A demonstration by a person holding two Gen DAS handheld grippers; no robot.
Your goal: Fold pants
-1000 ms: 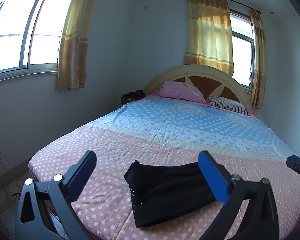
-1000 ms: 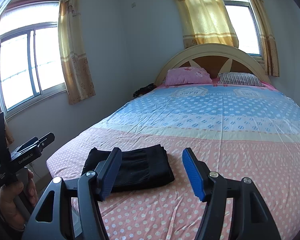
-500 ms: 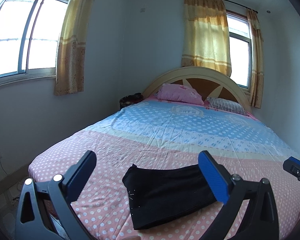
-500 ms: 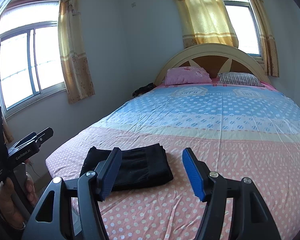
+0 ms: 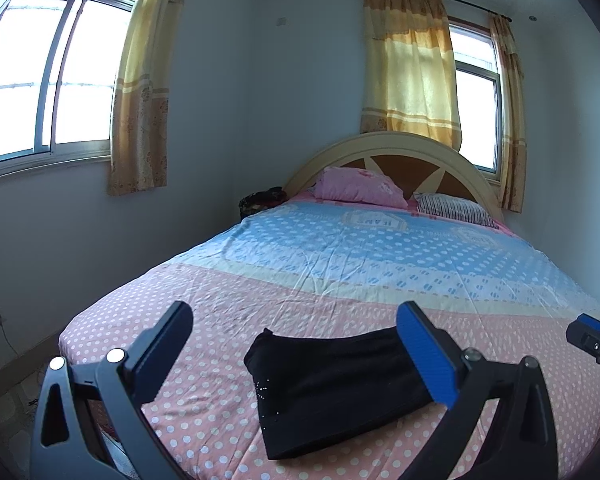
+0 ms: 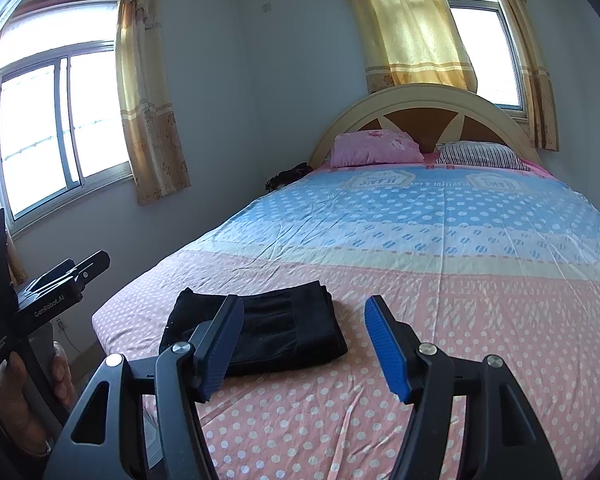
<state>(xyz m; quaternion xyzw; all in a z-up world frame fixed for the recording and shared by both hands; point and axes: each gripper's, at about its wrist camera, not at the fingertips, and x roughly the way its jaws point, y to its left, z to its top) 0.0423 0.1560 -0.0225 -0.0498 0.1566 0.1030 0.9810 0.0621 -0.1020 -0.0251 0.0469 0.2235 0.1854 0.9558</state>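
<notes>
The black pants (image 5: pixel 332 384) lie folded into a compact rectangle on the pink dotted foot of the bed (image 5: pixel 228 320); they also show in the right wrist view (image 6: pixel 276 332). My left gripper (image 5: pixel 296 340) is open and empty, held above and in front of the pants. My right gripper (image 6: pixel 304 336) is open and empty, raised above the bed just right of the pants. The left gripper body shows at the left of the right wrist view (image 6: pixel 44 304), held in a hand. The right gripper tip shows at the right edge of the left wrist view (image 5: pixel 592 340).
The bed's sheet turns blue dotted farther back (image 6: pixel 440 216). A pink pillow (image 5: pixel 360 184) and a striped pillow (image 5: pixel 456 208) lie by the arched headboard (image 5: pixel 388 148). A dark bag (image 5: pixel 260 200) sits beside the bed. Curtained windows are on the left and back walls.
The left gripper's view has tilted upward and pulled back slightly from the pants. The left gripper seen in the right view has risen a little. Both stay open; the pants have not moved.
</notes>
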